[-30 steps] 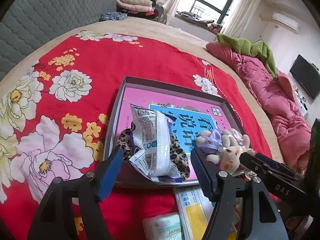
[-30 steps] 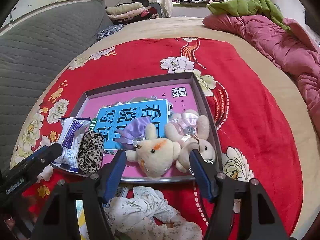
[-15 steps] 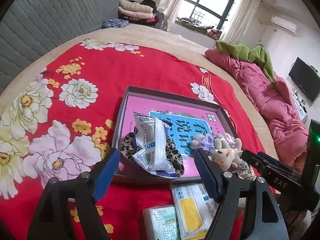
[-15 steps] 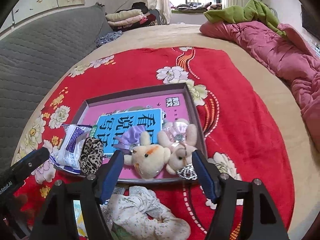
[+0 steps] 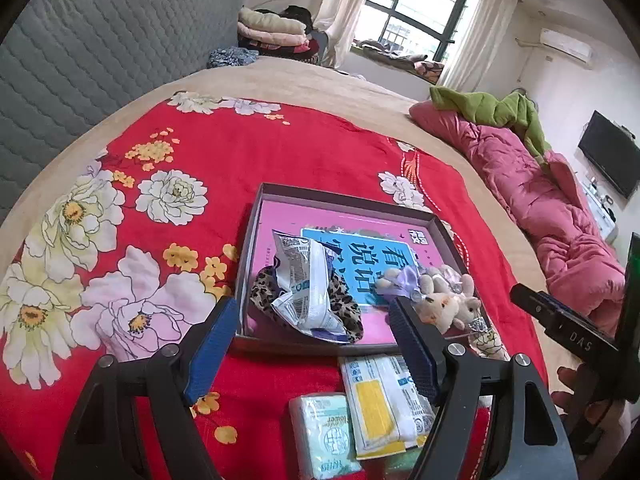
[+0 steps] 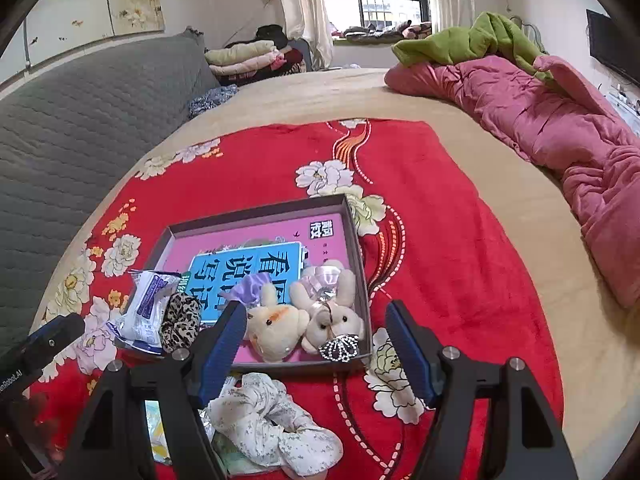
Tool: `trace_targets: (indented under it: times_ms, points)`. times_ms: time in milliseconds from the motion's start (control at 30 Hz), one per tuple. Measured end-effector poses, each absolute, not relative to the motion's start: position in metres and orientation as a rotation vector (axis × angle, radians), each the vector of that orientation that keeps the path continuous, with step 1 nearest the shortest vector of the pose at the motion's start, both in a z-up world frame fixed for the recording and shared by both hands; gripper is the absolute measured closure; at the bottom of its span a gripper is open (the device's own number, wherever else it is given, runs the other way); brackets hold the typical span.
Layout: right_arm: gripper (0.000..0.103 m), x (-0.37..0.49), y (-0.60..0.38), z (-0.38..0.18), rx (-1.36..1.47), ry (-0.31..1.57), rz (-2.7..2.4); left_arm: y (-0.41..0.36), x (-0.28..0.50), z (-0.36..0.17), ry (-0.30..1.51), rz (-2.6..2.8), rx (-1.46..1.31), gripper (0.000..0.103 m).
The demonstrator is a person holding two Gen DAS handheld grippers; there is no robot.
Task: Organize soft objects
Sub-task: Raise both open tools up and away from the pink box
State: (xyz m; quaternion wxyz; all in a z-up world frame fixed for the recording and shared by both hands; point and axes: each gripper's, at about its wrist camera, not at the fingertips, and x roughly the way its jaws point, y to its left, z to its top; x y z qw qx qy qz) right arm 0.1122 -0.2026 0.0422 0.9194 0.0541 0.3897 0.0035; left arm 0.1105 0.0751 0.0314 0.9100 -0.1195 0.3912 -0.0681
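A: Quick pass. Left gripper (image 5: 310, 346) and right gripper (image 6: 314, 350): both sets of jaws stand wide apart, nothing between the pads. The right jaws have just been opening a bit more. Both hover over the near edge of the tray (image 6: 256, 213), pitched down at it.

B: Where's the stuff?

A: In the tray, on the bed: crinkled wipes packet (image 5: 306, 286) lying over a leopard scrunchie (image 5: 344, 308), plus two plush bunnies (image 6: 304, 316) at the right near corner. Outside it, on the red floral blanket (image 5: 248, 160) just in front: floral scrunchie (image 6: 268, 424), a yellow-labelled pack (image 5: 378, 402) and a green tissue pack (image 5: 326, 444).

B: Risks?

A: Judgement only. The packet sits propped on the scrunchie near the tray's left near wall, so nudging it could tip it out onto the blanket. The bunnies crowd the front rim, and one has a sparkly bit hanging at the edge; a jaw coming down for the floral scrunchie could snag it or knock a bunny over the rim.

B: And the picks?

A: The floral scrunchie is limp and may slip a shallow pinch. The two packs touch, so a grab could drag both. The blanket is soft too, and pads could catch fabric.
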Motion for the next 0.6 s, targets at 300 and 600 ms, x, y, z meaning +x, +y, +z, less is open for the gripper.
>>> trace_targets:
  times_ms: [300, 600]
  points:
    - [0.031, 0.095, -0.204, 0.061, 0.106, 0.745, 0.049, 0.071, 0.095, 0.045, 0.79, -0.139, -0.22, 0.024]
    - [0.031, 0.078, -0.206, 0.068, 0.09, 0.722, 0.07, 0.069, 0.082, 0.051, 0.791, -0.133, -0.202, 0.024]
